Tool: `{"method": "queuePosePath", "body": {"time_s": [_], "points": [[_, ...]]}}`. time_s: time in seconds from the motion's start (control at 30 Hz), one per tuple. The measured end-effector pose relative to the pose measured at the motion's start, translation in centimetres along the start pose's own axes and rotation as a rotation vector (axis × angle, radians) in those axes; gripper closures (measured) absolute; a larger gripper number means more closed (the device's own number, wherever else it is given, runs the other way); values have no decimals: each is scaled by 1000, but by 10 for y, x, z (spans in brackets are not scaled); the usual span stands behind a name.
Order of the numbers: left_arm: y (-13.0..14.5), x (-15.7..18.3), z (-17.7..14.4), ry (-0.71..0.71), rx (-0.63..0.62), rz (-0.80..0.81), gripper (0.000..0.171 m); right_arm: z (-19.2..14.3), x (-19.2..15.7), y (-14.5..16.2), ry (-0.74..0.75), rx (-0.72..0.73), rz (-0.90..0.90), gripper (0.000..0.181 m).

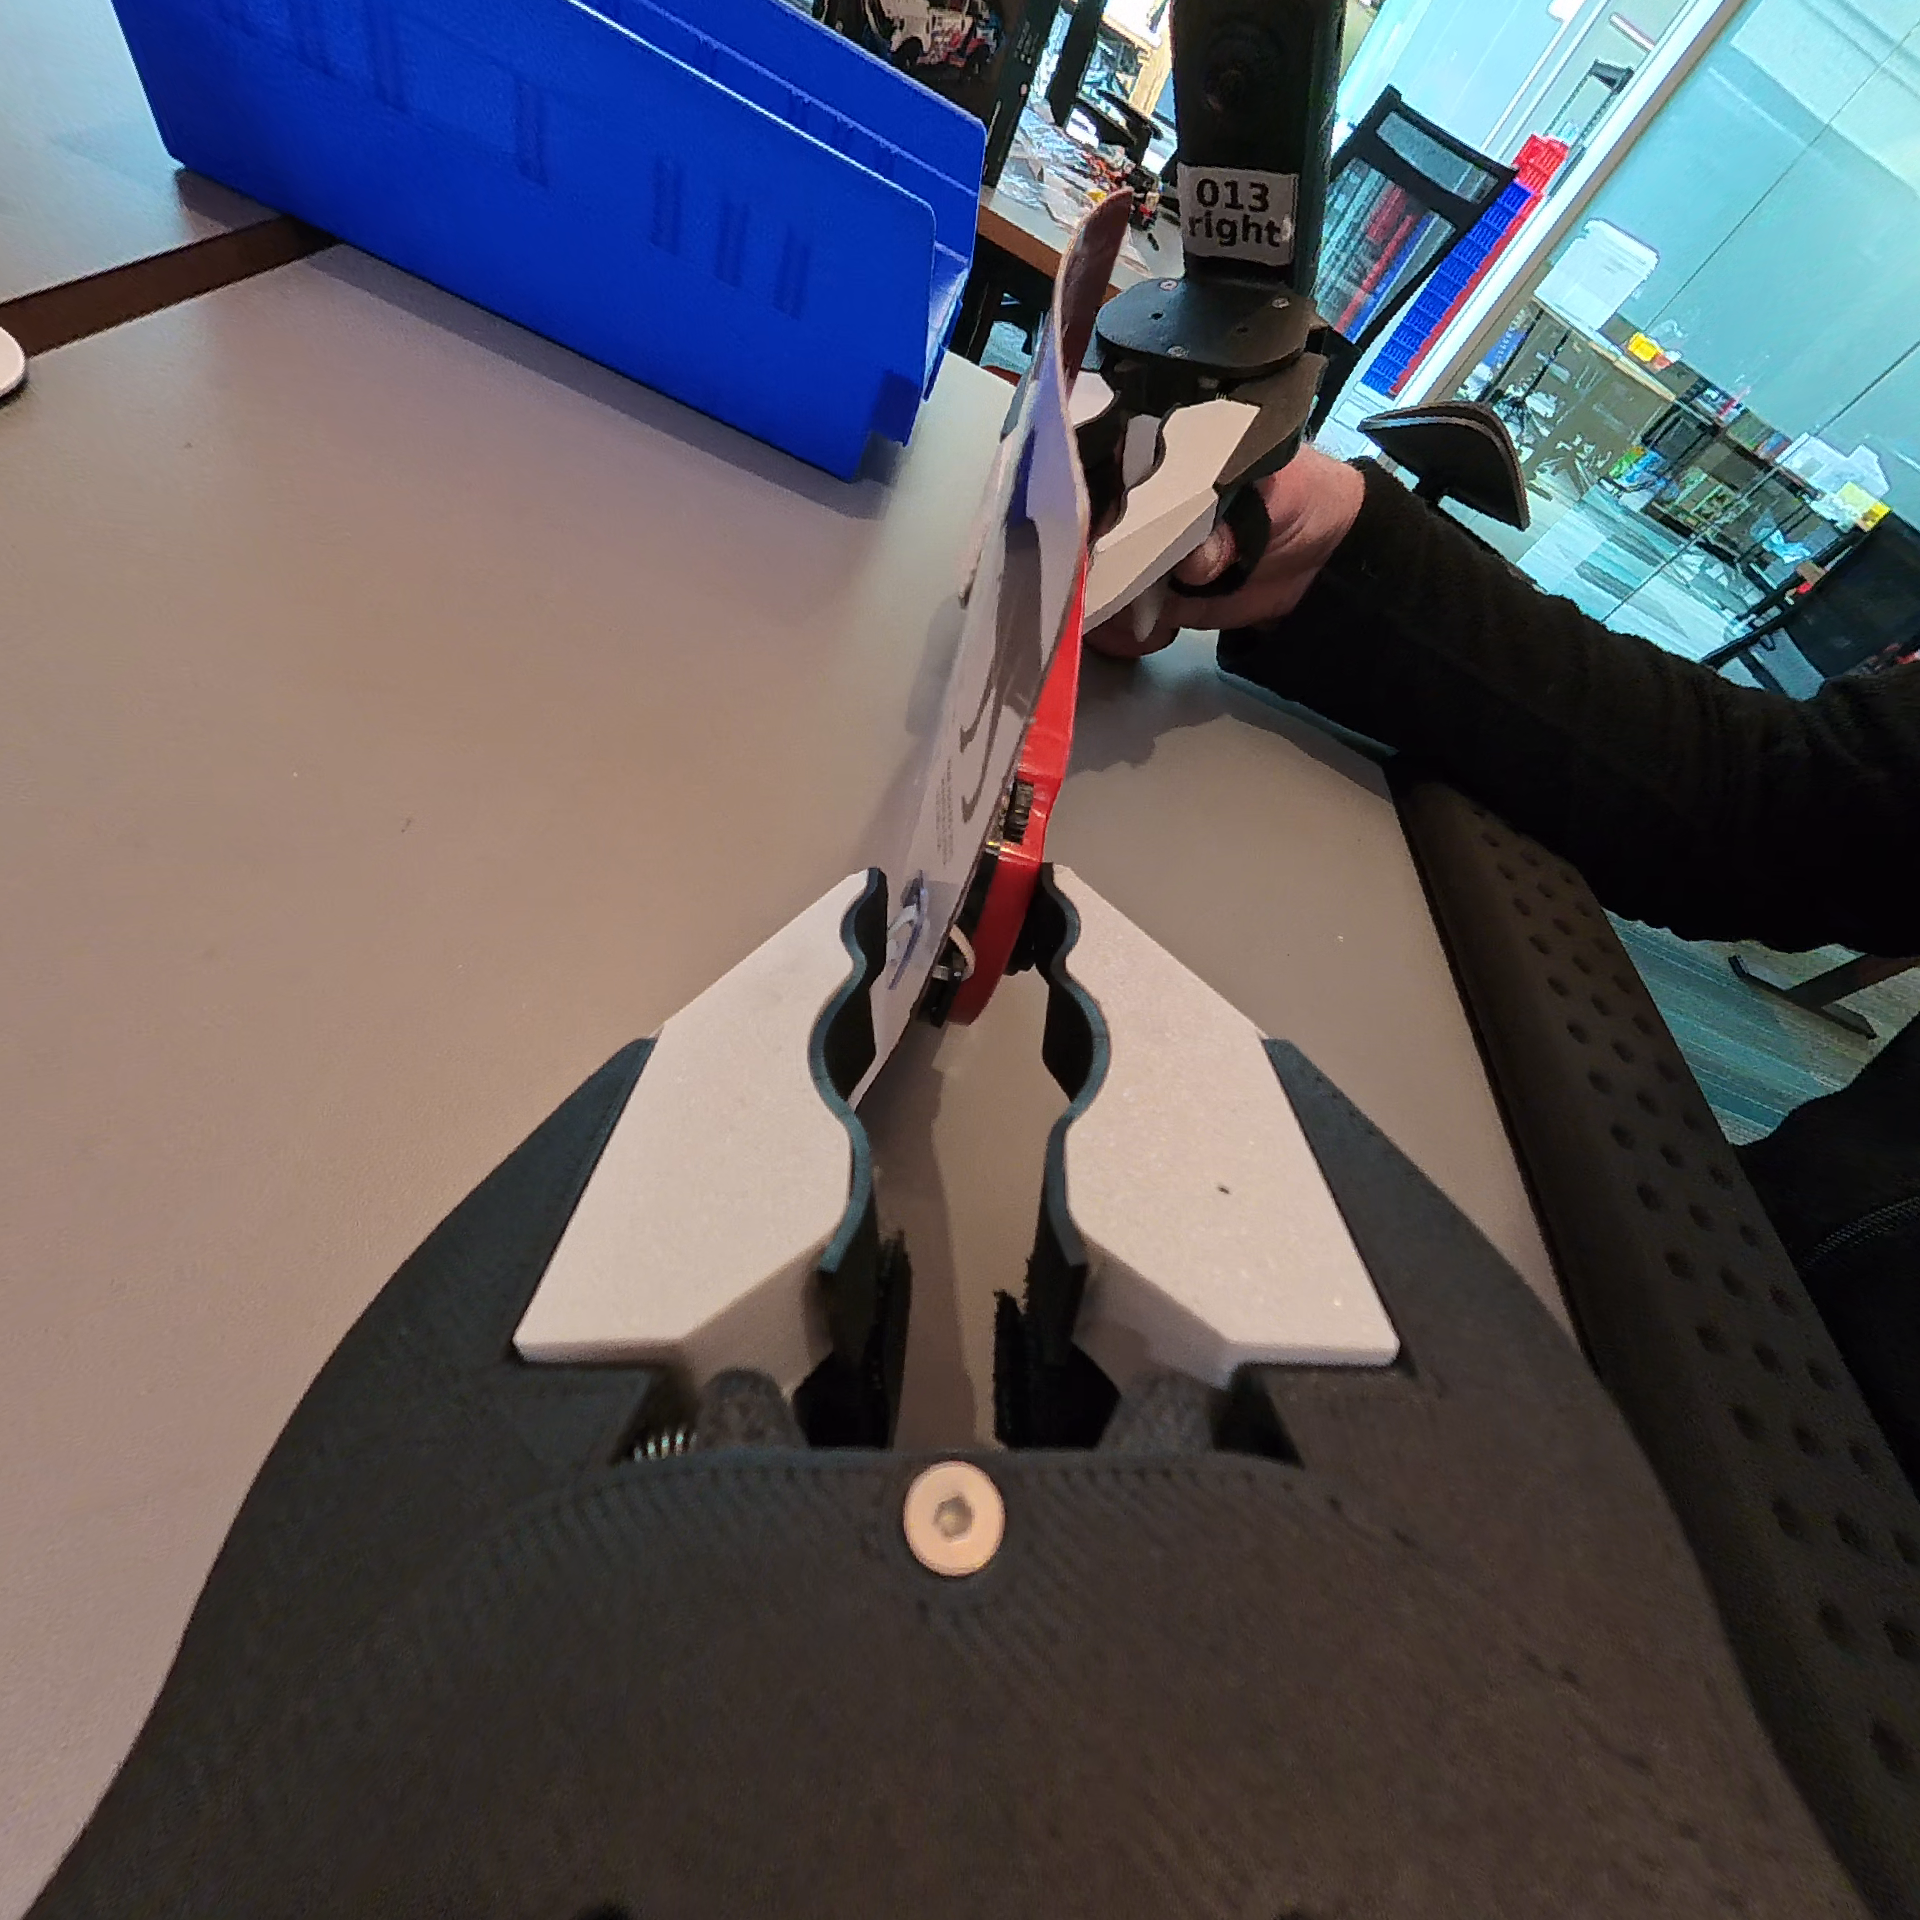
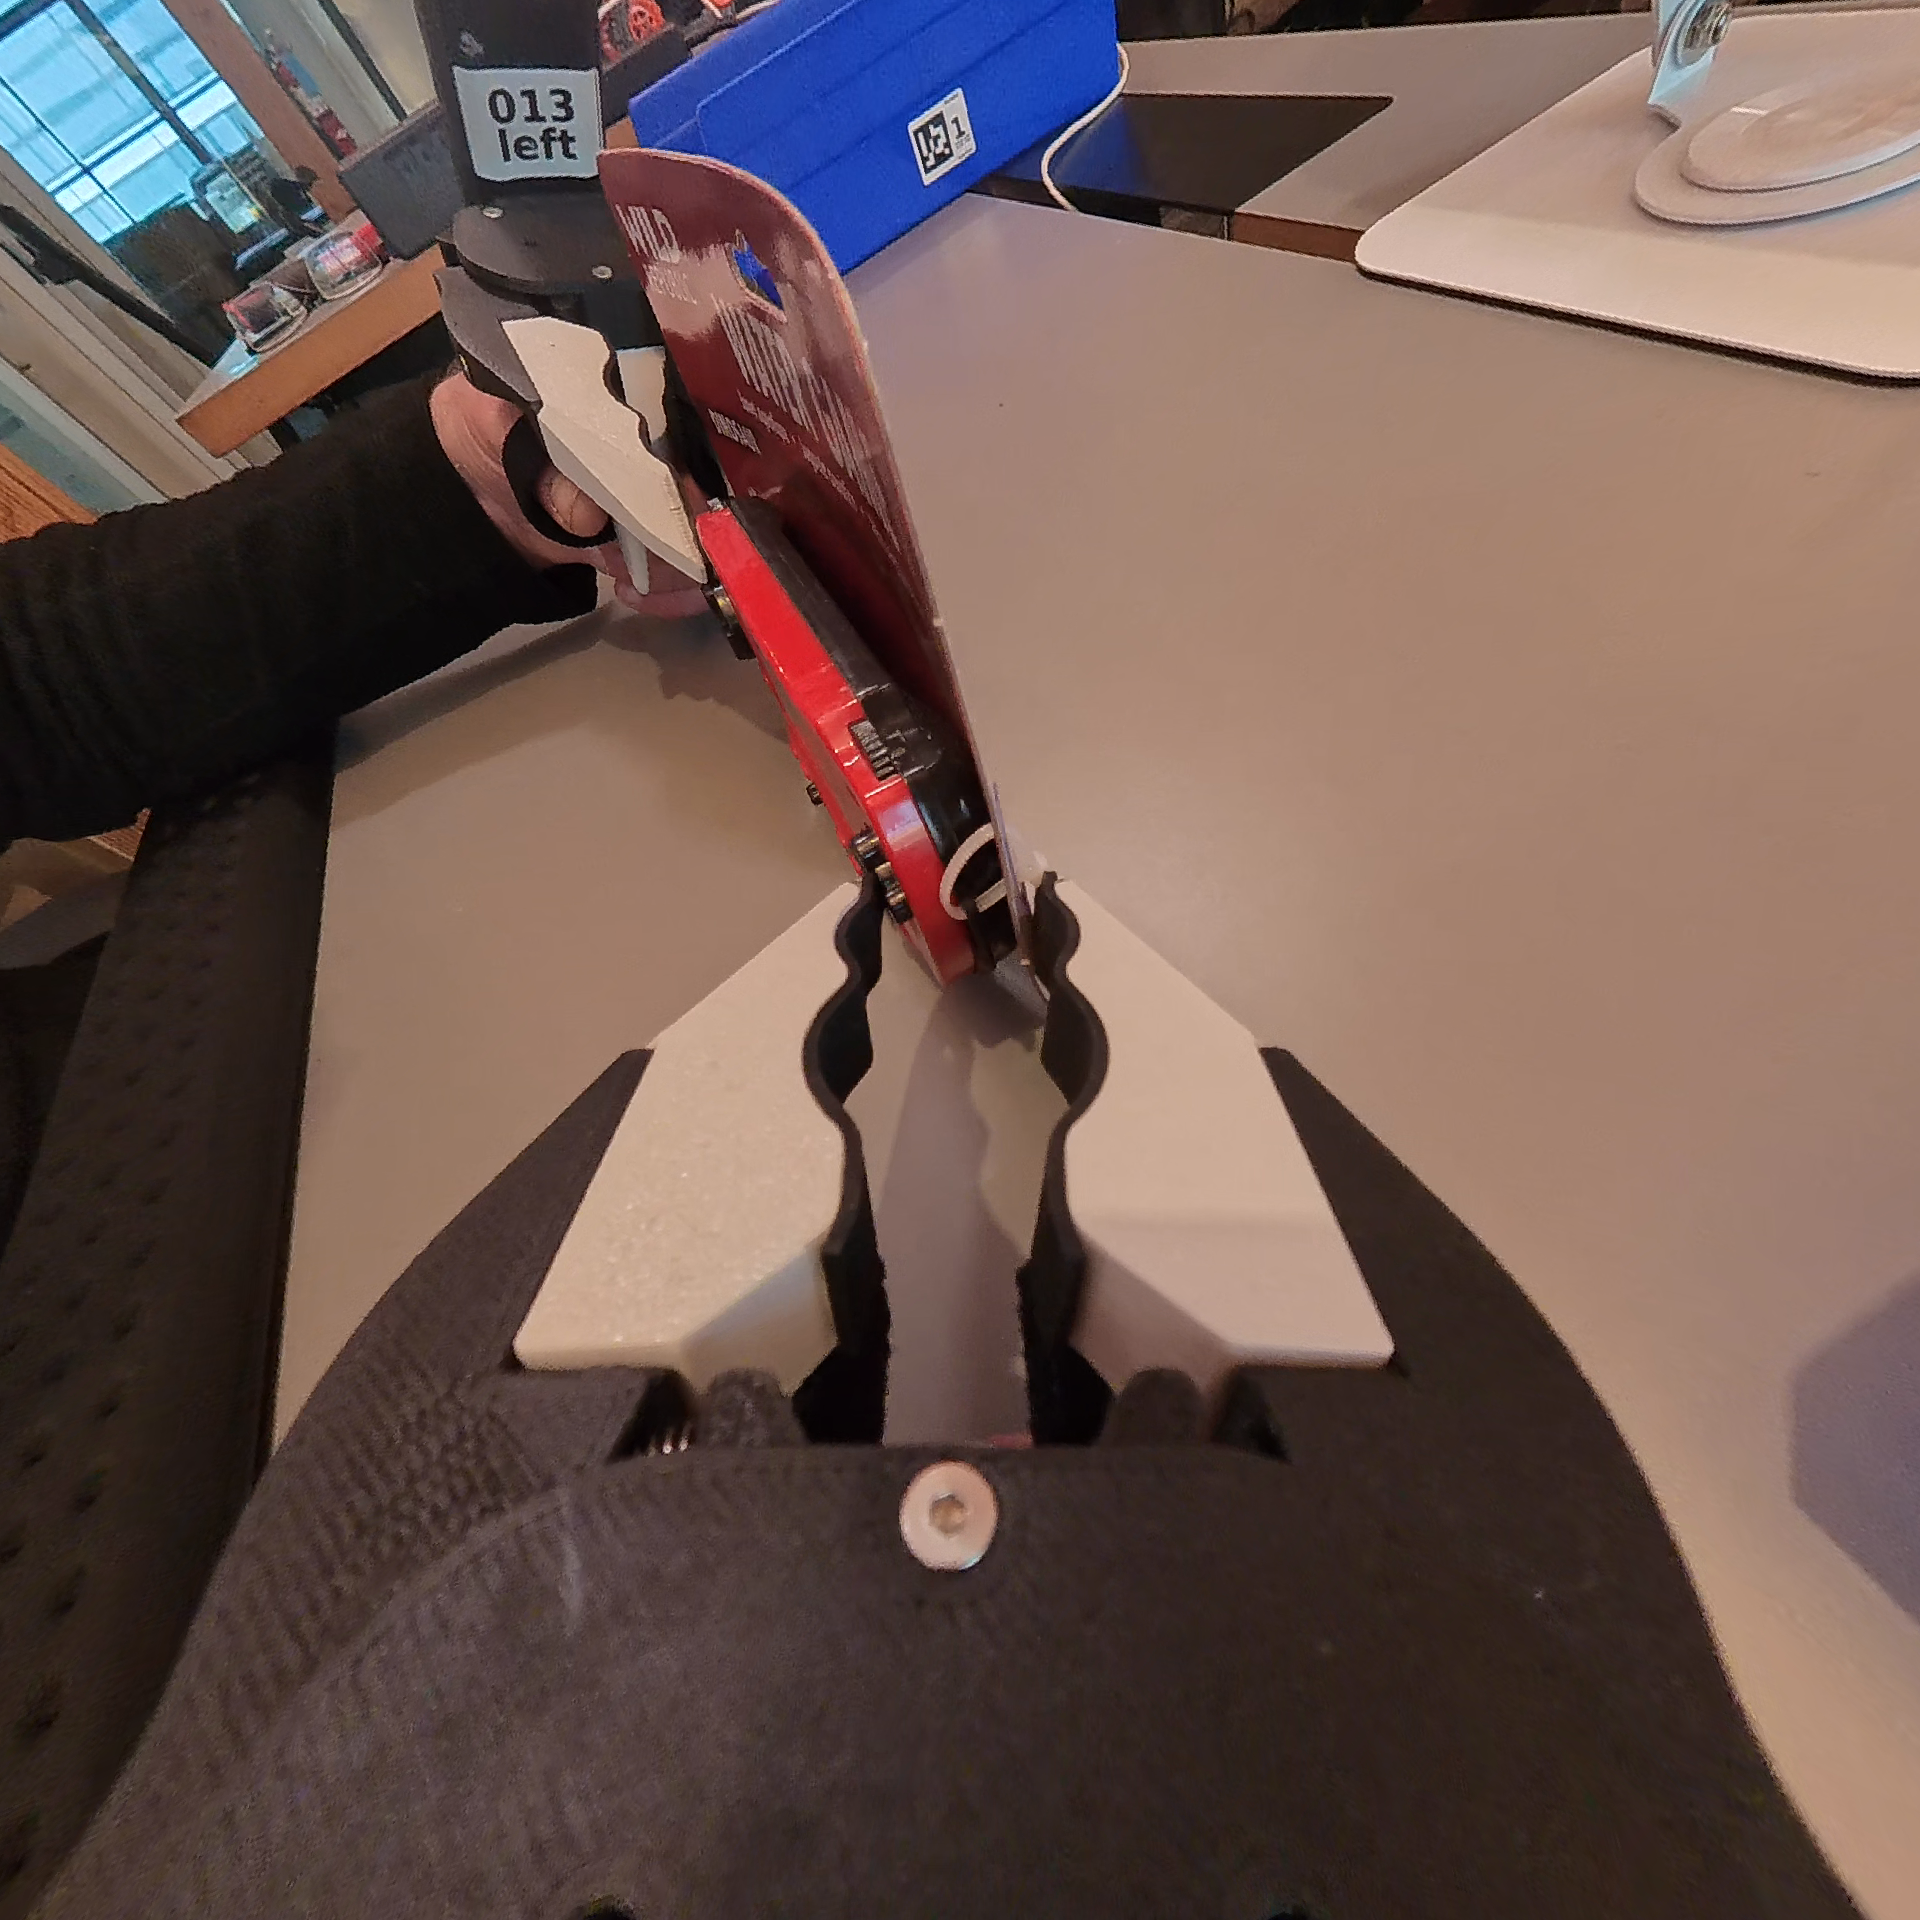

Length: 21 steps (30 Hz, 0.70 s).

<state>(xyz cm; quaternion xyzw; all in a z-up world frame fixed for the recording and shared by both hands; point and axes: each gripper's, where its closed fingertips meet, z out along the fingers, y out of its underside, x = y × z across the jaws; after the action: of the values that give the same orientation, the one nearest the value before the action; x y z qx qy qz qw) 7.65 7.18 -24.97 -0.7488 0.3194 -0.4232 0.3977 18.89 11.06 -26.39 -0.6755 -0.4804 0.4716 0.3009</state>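
I see both my left gripper [image 1: 961, 904] and right gripper [image 2: 961, 914] clamped on a carded red toy [image 2: 831, 717], blue bin [image 1: 582, 197] at 11 o'clock.

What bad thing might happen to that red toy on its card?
1. Both grippers, the left gripper and the right gripper, pinch opposite ends of the packaged red toy; pulling apart might tear the backing card.
2. It stands on edge on the grey table, so loosening one grip may tip it.

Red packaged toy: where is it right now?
The red packaged toy stands on edge above the grey table, clamped at opposite ends between the left gripper and right gripper, right of the blue bin.
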Motion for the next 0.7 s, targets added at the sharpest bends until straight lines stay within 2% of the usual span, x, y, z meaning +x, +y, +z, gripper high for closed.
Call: {"method": "queuePosePath", "body": {"time_s": [0.7], "points": [[0,0,0,1,0,-1,145,0,0,0,-4,7,3,150]]}}
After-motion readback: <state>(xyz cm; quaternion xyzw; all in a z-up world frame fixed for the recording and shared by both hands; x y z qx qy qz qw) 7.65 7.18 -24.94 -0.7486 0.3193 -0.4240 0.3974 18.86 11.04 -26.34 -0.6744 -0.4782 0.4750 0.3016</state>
